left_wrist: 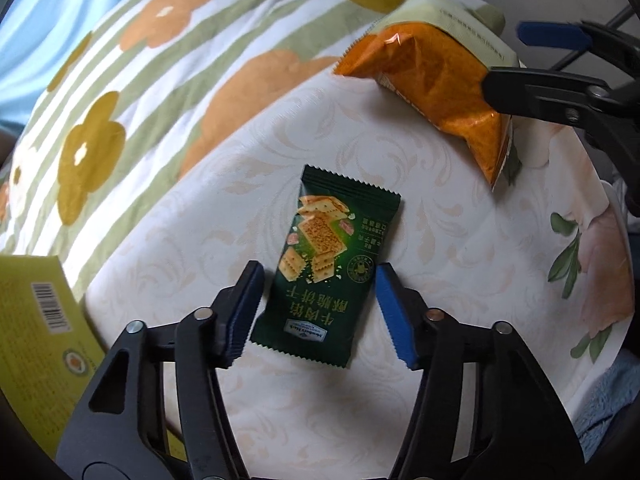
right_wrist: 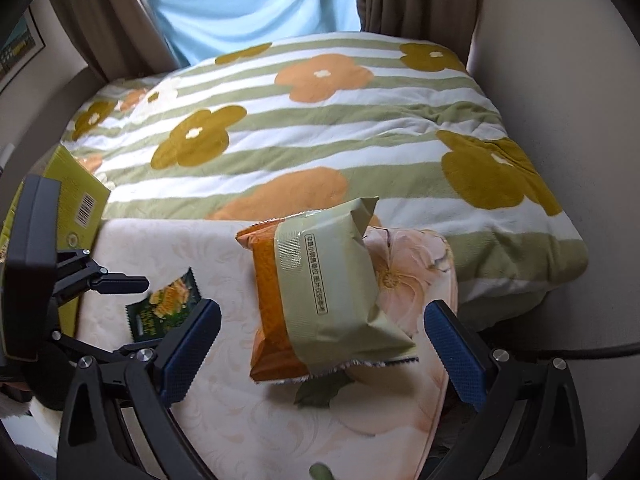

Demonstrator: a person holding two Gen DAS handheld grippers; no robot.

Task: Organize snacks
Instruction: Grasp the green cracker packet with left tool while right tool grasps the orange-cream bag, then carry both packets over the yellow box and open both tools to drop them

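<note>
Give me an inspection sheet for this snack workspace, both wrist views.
Surface: pale floral-print cover on a bed, beside a striped flower blanket.
Job's things: green cracker packet lying flat; orange-and-green bag lying on the cover.
Clutter: yellow box at the left edge.
Grippers: left tongs open, straddling the packet, not closed on it; right tongs open, either side of the bag.
Cables: dark cord at right, beyond the bed.
Surroundings: brown curtains, blue sheet at the window, beige wall.
</note>
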